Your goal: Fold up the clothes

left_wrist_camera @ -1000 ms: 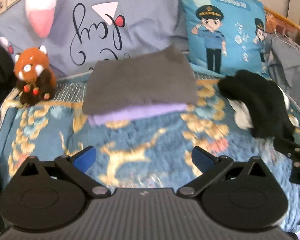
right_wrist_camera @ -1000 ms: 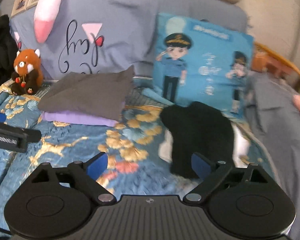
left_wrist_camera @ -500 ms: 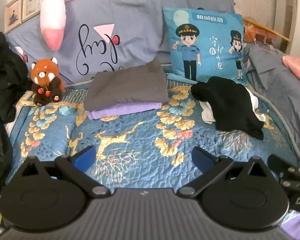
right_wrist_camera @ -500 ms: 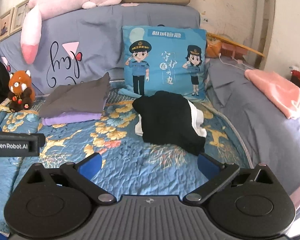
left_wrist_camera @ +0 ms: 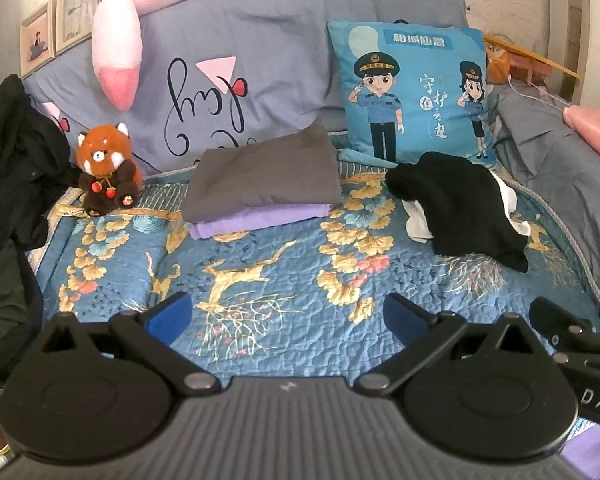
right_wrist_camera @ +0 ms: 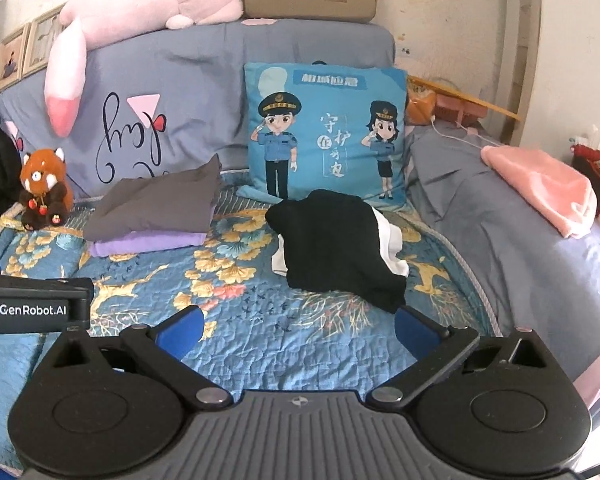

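A folded grey garment (left_wrist_camera: 264, 174) (right_wrist_camera: 156, 204) lies on a folded purple one (left_wrist_camera: 256, 218) (right_wrist_camera: 148, 242) near the back of the blue quilt (left_wrist_camera: 260, 280) (right_wrist_camera: 252, 320). A crumpled black garment (left_wrist_camera: 464, 204) (right_wrist_camera: 336, 248) lies over white cloth (left_wrist_camera: 418, 220) (right_wrist_camera: 392, 248) to the right of the stack. My left gripper (left_wrist_camera: 286, 318) hangs open above the quilt's front, empty. My right gripper (right_wrist_camera: 298, 330) is open too, just short of the black garment's near edge, nothing between its fingers.
A red panda plush (left_wrist_camera: 108, 168) sits at the back left beside dark clothing (left_wrist_camera: 16, 168). A blue cartoon cushion (left_wrist_camera: 412, 96) and a grey pillow (left_wrist_camera: 220, 80) line the back. Grey bedding (right_wrist_camera: 520, 264) with a pink cloth (right_wrist_camera: 544, 188) rises on the right.
Both grippers have pulled back and away from the clothes, so the stack and black garment look smaller and farther. Both stay open and empty.
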A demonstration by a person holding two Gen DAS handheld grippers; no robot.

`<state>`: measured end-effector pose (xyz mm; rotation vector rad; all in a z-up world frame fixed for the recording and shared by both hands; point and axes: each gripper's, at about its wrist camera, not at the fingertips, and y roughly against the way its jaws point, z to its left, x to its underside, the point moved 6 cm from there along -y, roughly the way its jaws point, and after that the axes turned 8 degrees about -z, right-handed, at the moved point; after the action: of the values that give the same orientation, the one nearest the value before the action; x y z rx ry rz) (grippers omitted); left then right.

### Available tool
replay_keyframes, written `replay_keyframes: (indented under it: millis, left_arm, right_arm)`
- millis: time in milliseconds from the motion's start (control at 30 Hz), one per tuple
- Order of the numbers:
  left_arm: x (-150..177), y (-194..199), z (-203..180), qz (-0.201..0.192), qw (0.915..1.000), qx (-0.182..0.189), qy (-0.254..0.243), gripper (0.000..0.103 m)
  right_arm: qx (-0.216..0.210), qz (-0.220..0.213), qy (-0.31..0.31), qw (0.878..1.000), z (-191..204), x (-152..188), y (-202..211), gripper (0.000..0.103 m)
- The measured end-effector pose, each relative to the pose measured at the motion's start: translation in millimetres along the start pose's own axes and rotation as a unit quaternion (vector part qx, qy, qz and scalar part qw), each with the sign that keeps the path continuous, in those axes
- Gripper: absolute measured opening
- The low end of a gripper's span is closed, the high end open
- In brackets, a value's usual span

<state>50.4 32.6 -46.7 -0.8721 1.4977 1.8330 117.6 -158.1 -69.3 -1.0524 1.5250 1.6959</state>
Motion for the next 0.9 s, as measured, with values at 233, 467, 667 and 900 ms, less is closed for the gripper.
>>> replay_keyframes:
  millis: [233,467,667,900]
  left_arm:
    - [0.3,5.6,-3.0,0.0,1.0,0.006,0.003,0.103]
    - [1.0,7.2,-3.9,0.0,0.9999,0.011,0.005,0.103]
    - [1.6,8.1,-6.1,-0.002,0.9999,0.01,0.002,0.103]
    - [2.6,6.3,-5.5,-0.005,0.9998,0.014,0.01,0.103]
  right_arm:
    - [-0.014,0.002,-0.023,1.0,-3.7,2.0,6.9,0.103]
    - [-0.013,-0.003,-0.029,0.999,-3.4,-0.9,9.6,0.103]
    - [-0.018,0.004,-0.028,0.999,-1.5,2.8,7.4,0.103]
    - [-0.011,0.007,-0.026,1.0,-2.9,3.4,6.1,0.103]
